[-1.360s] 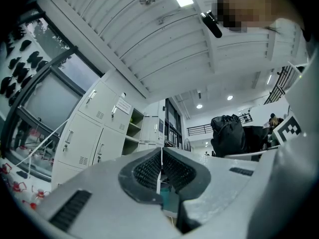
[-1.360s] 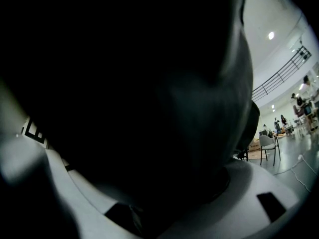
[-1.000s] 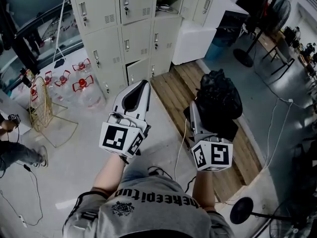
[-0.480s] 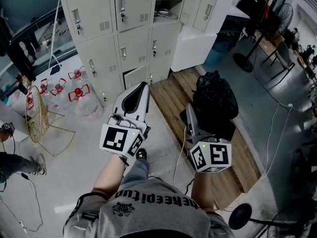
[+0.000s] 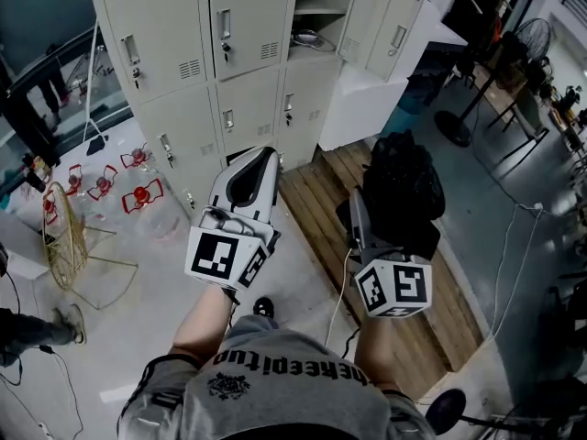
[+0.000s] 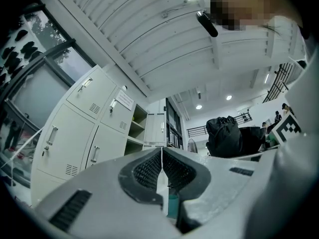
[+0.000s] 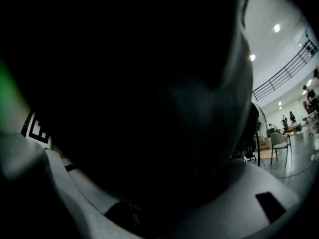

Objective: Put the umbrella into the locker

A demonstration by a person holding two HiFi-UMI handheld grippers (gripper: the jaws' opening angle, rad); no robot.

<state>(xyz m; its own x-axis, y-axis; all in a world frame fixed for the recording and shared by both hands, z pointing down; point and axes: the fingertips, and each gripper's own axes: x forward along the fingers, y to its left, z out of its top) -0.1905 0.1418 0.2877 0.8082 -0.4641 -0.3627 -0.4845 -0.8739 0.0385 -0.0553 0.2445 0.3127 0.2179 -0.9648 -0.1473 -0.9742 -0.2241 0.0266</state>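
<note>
A black folded umbrella point(image 5: 404, 186) rises from my right gripper point(image 5: 362, 211), which is shut on it; its dark fabric point(image 7: 124, 83) fills most of the right gripper view and hides the jaws. The same umbrella point(image 6: 227, 136) shows at the right of the left gripper view. My left gripper point(image 5: 260, 157) is shut and holds nothing, its pads pressed together point(image 6: 161, 151). Both grippers point at the beige lockers point(image 5: 220, 71). One locker compartment point(image 5: 316, 12) stands open at the upper right, its door point(image 5: 385, 30) swung out. The open shelves point(image 6: 138, 128) also appear in the left gripper view.
A wooden pallet point(image 5: 367, 246) lies on the floor under the right gripper, and a white box point(image 5: 362, 90) stands behind it. Water bottles with red handles point(image 5: 138, 186) and a gold wire stand point(image 5: 60, 223) are at the left. A cable point(image 5: 335, 287) crosses the floor. A fan point(image 5: 532, 39) stands far right.
The lockers have come closer and slid lower in the head view as the person walks toward them. Both grippers keep the same pose and the umbrella stays held.
</note>
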